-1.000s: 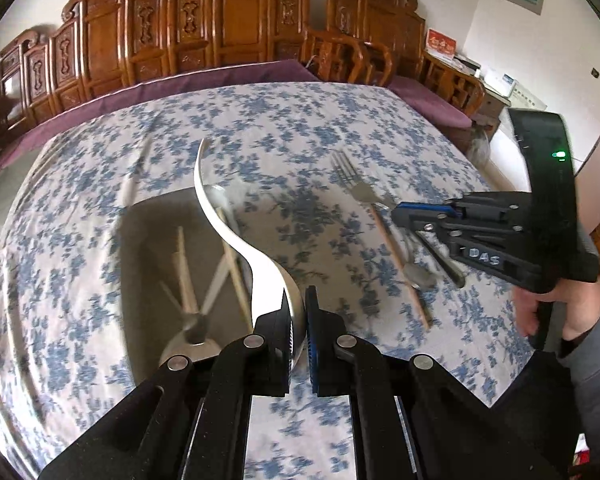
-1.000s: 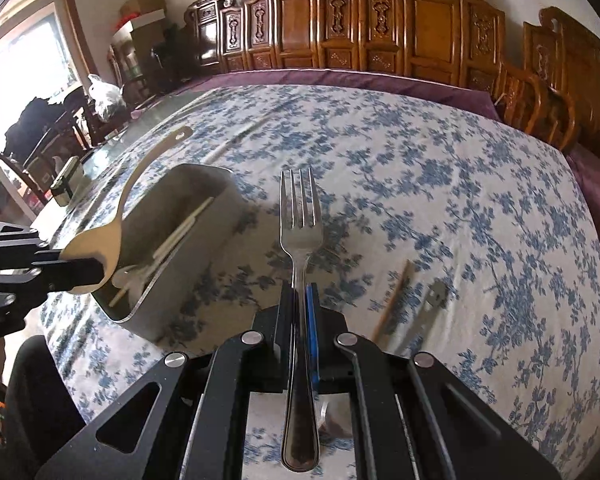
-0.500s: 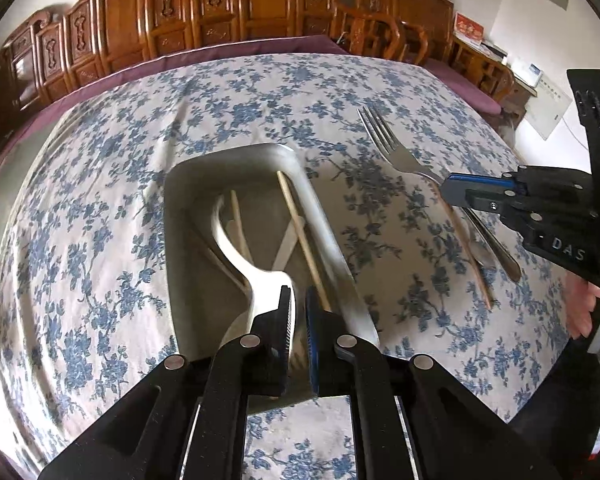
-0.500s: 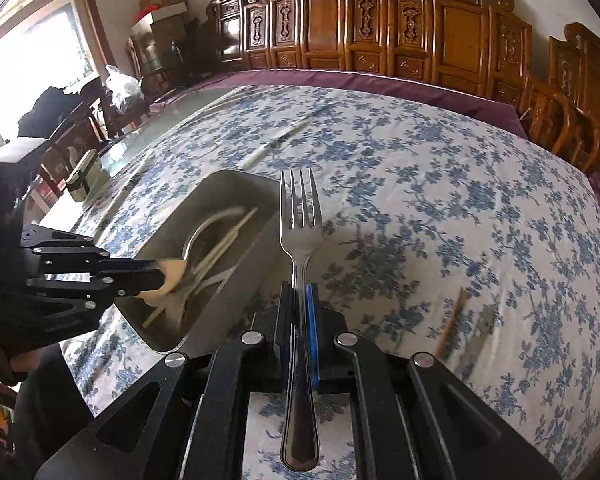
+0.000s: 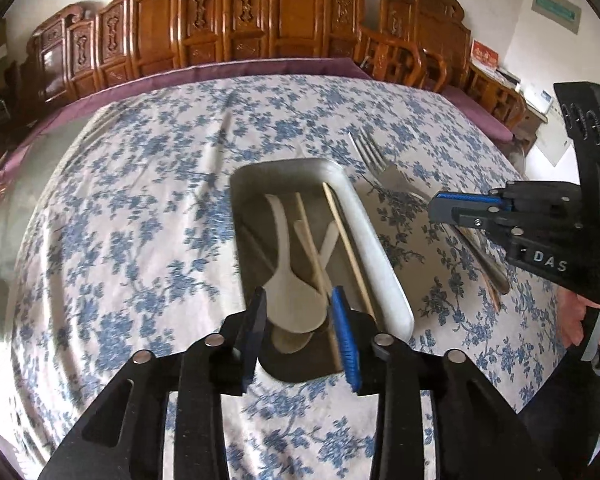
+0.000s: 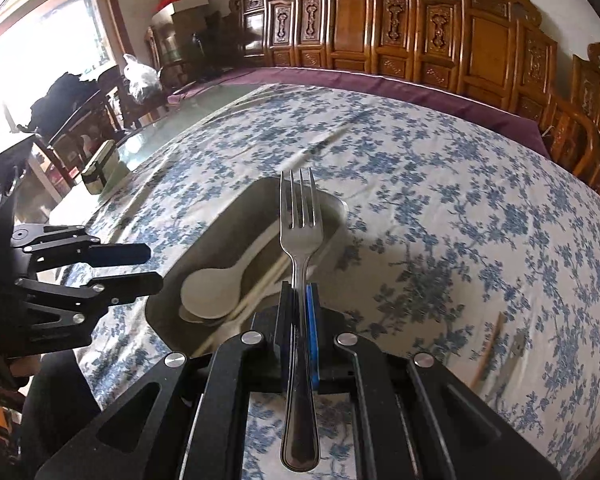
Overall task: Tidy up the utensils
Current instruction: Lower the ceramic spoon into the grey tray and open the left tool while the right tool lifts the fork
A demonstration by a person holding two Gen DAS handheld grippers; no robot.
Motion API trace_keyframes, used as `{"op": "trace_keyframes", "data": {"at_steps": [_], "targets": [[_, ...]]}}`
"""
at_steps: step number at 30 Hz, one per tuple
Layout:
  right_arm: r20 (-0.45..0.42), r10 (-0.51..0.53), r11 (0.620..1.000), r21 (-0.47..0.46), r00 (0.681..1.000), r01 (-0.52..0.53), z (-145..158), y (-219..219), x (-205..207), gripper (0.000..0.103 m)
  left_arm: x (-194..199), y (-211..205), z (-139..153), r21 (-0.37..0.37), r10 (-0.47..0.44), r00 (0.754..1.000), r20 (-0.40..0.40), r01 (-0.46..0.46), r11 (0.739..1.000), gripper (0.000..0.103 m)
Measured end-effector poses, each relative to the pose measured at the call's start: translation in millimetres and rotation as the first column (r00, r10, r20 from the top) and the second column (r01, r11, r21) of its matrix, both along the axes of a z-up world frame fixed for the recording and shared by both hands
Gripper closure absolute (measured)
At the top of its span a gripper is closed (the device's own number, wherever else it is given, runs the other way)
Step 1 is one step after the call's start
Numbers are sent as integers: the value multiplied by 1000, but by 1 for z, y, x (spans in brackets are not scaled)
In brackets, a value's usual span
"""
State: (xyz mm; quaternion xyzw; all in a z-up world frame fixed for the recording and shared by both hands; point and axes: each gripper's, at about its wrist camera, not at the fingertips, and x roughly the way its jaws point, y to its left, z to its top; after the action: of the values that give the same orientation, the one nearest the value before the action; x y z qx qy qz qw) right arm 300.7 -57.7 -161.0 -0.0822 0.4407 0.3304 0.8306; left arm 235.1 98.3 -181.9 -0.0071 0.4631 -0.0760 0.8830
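A metal tray (image 5: 374, 248) (image 6: 220, 236) sits on the flowered tablecloth. In it lie a white spoon (image 5: 286, 276) (image 6: 214, 292), another spoon under it and wooden chopsticks (image 5: 346, 248). My left gripper (image 5: 300, 300) is open and empty, just above the tray's near end; it also shows in the right wrist view (image 6: 152, 268). My right gripper (image 6: 300, 292) is shut on a steel fork (image 6: 300, 216) (image 5: 374, 160), held tines forward over the tray's right side. The right gripper shows in the left wrist view (image 5: 440, 204).
A chopstick (image 6: 488, 352) and a metal utensil (image 6: 514, 350) lie on the cloth to the right of the tray. Carved wooden chairs (image 5: 260, 20) line the table's far edge. A small box (image 6: 100, 168) stands on the glass table edge at left.
My left gripper opened and let go of the white spoon, which now lies in the tray. My right gripper carried the fork closer, over the tray.
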Motion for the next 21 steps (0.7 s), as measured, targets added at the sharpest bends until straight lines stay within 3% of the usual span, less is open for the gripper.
{"op": "trace_keyframes", "data": {"at_steps": [3,9,21], "targets": [[0,14,1000,-5,1000,-14,0,13,-2,95,-9,14,7,-11,28,999,26,-27,1000,60],[9,34,999,-12,999,-34,2,38,-5,95,-21,40,18,17,102,991,89,-104,994,60],[4,5,1000,-28,1000,-4,-16,81,0,94,-25,77,26,-27,178,978,108,-176,984,60]]}}
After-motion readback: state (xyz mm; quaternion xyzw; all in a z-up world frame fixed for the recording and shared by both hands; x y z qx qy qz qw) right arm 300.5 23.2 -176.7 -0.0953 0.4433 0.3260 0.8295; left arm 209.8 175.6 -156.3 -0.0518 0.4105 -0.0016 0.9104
